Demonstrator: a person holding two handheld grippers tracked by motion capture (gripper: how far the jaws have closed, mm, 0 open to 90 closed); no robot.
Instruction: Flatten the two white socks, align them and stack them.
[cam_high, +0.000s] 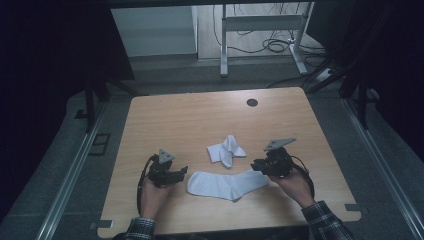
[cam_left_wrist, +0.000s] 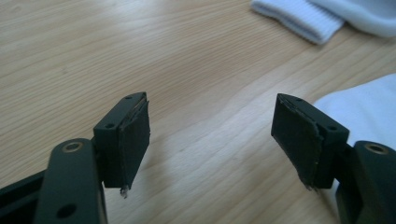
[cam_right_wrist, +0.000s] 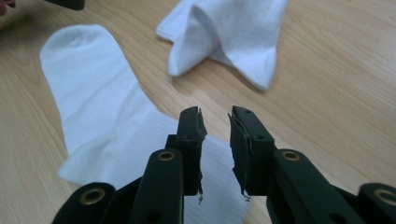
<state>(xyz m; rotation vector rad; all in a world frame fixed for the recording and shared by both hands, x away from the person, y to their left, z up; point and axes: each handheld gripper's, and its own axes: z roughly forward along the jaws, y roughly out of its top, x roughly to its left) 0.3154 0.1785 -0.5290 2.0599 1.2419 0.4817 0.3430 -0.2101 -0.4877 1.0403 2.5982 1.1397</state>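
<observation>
On a wooden table (cam_high: 200, 115), a flat white sock (cam_high: 227, 184) lies between two hand-held grippers, with a crumpled white sock (cam_high: 226, 150) just beyond it; the left gripper (cam_high: 181, 173), jaws spread wide and empty, sits beside the flat sock's toe. The right gripper (cam_high: 256, 164) hovers over the sock's cuff end, jaws narrowly parted and gripping nothing.

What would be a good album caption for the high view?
A person holds a left gripper and right gripper over two white socks on a wooden table.

Black tools (cam_high: 181, 173), grey triangular plates (cam_high: 166, 155), plaid sleeves (cam_high: 325, 220).
</observation>
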